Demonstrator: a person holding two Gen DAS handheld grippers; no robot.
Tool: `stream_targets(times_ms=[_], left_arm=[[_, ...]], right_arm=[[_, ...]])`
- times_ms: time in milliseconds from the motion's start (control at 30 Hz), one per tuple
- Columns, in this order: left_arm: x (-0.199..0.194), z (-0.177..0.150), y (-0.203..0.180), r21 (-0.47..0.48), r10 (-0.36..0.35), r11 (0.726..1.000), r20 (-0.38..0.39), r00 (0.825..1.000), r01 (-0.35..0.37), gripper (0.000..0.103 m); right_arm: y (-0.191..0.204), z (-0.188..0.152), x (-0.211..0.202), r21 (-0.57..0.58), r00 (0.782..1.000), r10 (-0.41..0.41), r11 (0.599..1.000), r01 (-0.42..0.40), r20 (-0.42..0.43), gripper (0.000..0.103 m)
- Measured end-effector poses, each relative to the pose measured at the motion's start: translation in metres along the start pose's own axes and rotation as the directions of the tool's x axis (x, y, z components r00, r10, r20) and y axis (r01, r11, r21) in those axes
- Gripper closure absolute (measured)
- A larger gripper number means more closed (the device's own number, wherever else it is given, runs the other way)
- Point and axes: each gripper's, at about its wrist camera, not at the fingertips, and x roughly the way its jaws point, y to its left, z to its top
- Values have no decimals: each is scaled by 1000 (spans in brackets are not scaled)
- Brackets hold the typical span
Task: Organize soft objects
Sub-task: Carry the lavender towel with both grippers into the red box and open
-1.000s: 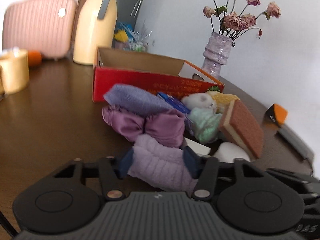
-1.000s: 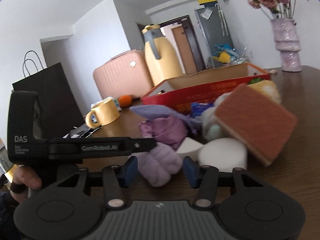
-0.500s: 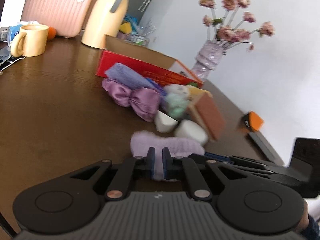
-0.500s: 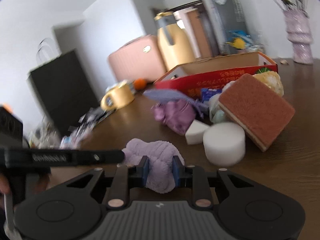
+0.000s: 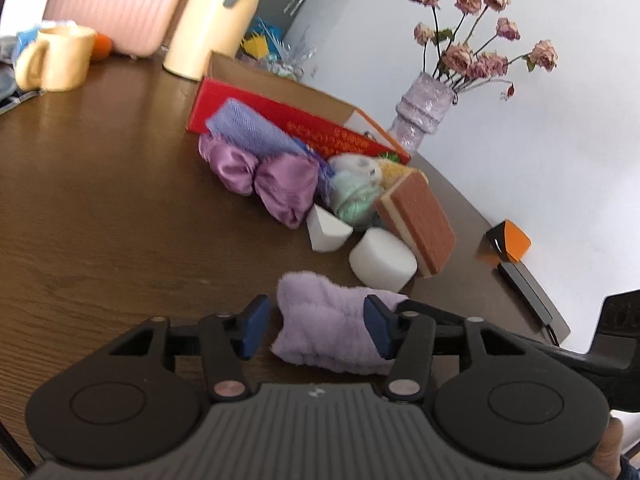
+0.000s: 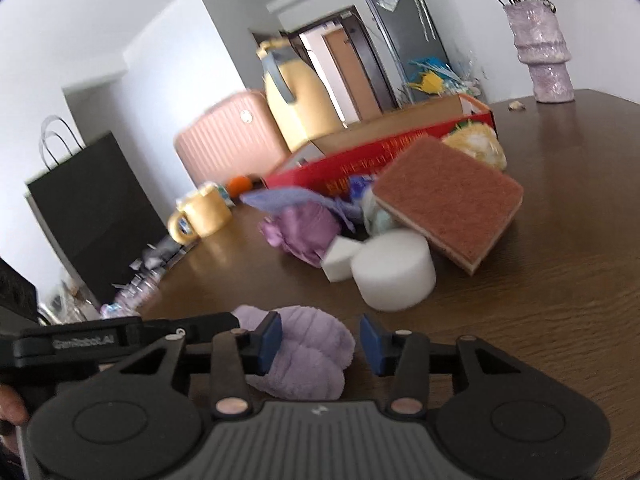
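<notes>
A fluffy lilac cloth lies on the brown table between the open fingers of my left gripper. It also shows in the right wrist view, between the open fingers of my right gripper. Neither gripper pinches it. Farther off is a pile of soft things: a purple satin scrunchie, a folded lavender cloth, a mint fluffy ball, a brown scrub sponge, a white round sponge and a white wedge sponge. A red cardboard box stands open behind the pile.
A yellow mug, a yellow jug and a pink case stand at the far left. A lilac vase of dried roses stands behind the box. An orange and black device lies at the right edge.
Both grippers were shut on the lilac cloth half a second ago, having pulled it away from the pile. Both have now opened and the cloth rests on the table.
</notes>
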Motion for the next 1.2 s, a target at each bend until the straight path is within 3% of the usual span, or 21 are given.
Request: stream_targets(times_ms=[200, 300, 400, 500, 633, 733, 900, 1067, 1133, 1200], left_arm=[[9, -6, 3, -1, -29, 1000, -15, 999, 29, 82], [8, -5, 2, 14, -52, 999, -12, 999, 52, 85], [2, 3, -3, 38, -83, 996, 11, 996, 83, 85], [-4, 33, -9, 66, -121, 991, 72, 990, 116, 85], [15, 115, -9, 98, -144, 986, 112, 983, 133, 85], [58, 193, -2, 121, -88, 990, 119, 989, 74, 85], [165, 286, 32, 24, 62, 998, 12, 998, -62, 85], [250, 325, 72, 9, 228, 974, -96, 969, -228, 84], [269, 329, 78, 54, 289, 957, -116, 950, -285, 82], [281, 331, 82, 73, 307, 951, -131, 943, -300, 76]], right_arm=[[6, -6, 10, -57, 1000, -29, 998, 29, -10, 75], [10, -5, 11, -78, 999, -31, 997, 29, -15, 84], [15, 7, 6, -97, 1000, -17, 995, 18, 12, 85], [20, 42, 4, -139, 997, 11, 990, 0, 74, 85], [24, 127, 30, -220, 992, 31, 975, -3, 125, 85], [20, 208, 84, -243, 994, 31, 970, -5, 105, 85], [3, 305, 216, -260, 998, -44, 965, 32, -43, 85], [-30, 334, 335, -164, 973, -76, 986, 40, -220, 84], [-34, 334, 363, -148, 964, -82, 988, 45, -251, 83], [-37, 333, 380, -133, 963, -97, 989, 64, -253, 81]])
